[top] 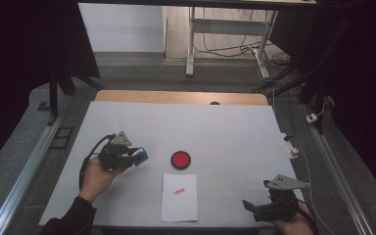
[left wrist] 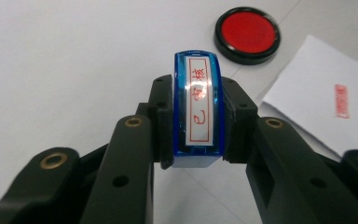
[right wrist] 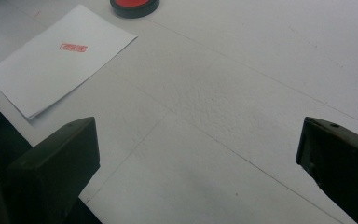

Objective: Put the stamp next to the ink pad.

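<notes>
Your left gripper (top: pixel 136 155) is clenching a blue stamp (top: pixel 141 154), and you are holding it above the white table cover (top: pixel 225 132), just to the left of the red ink pad (top: pixel 180 159). The left gripper view is giving you what the high view cannot: the stamp (left wrist: pixel 198 109) is sitting squarely between the two black jaws, pinched on both of its long sides, with its label facing the camera. That label is carrying red characters inside a red frame. Beyond your jaw tips and to the right in that view, the ink pad (left wrist: pixel 247 33) is lying open in its black rim, and nearer on the right the sheet of paper (left wrist: pixel 317 98) is showing one red stamped mark (left wrist: pixel 341 101).

From above, the paper (top: pixel 179 197) is lying in front of the ink pad, between your two hands, and the mark (top: pixel 178 191) is sitting in its upper half.

Your right gripper (top: pixel 257 209) is resting low at the near right corner of the table, well apart from the stamp. The right gripper view is showing its jaws spread wide with bare table between them, gripping nothing. Ahead of them and to the left in that view, the paper (right wrist: pixel 56 60) is lying with its mark (right wrist: pixel 73 47), and part of the ink pad (right wrist: pixel 134 5) is peeking in at the top edge.
</notes>
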A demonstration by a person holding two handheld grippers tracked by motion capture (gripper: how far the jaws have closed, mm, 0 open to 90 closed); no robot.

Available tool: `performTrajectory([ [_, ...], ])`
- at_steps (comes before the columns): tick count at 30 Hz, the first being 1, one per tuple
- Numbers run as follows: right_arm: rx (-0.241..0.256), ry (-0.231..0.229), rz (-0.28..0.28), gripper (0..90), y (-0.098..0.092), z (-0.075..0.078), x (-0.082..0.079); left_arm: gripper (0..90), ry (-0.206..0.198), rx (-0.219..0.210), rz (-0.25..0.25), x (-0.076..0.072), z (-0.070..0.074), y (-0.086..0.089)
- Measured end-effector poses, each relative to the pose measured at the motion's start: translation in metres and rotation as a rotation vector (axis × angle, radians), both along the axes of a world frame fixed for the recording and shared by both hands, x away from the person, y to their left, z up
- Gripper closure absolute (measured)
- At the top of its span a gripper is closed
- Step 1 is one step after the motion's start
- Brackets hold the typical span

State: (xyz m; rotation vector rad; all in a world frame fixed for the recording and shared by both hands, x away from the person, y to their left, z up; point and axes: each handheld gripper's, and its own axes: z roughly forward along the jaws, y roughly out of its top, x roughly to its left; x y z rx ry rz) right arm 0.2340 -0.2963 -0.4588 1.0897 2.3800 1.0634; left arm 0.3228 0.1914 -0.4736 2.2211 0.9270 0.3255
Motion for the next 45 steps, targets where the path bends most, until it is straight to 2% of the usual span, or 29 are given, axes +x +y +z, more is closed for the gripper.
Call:
performTrajectory([
  [7,0.007,0.006,0.002,0.6,-0.001,0.000,0.000,69.4,0.016,0.009,0.020,0.005,-0.009,0.003],
  [11,0.006,0.008,0.003,0.6,0.000,0.000,0.001,69.5,0.014,0.024,0.014,0.007,-0.013,0.002],
  [19,0.006,0.013,0.003,0.6,0.000,-0.001,0.001,69.4,0.038,0.056,0.009,0.012,-0.022,0.001],
  [24,0.005,0.015,0.004,0.6,0.000,-0.001,0.001,69.4,0.047,0.055,0.004,0.013,-0.025,0.001],
  [30,0.004,0.019,0.005,0.7,0.000,-0.001,0.002,69.1,0.056,0.103,-0.009,0.014,-0.031,-0.002],
  [36,0.003,0.020,0.008,0.7,-0.001,-0.001,0.002,68.2,0.062,0.094,0.000,0.015,-0.031,-0.002],
  [39,0.004,0.022,0.007,0.7,-0.001,-0.001,0.002,64.2,0.069,0.076,0.011,0.016,-0.031,-0.001],
  [45,0.006,0.023,0.008,0.7,-0.001,-0.001,0.002,56.2,0.053,0.057,0.024,0.015,-0.028,0.001],
])
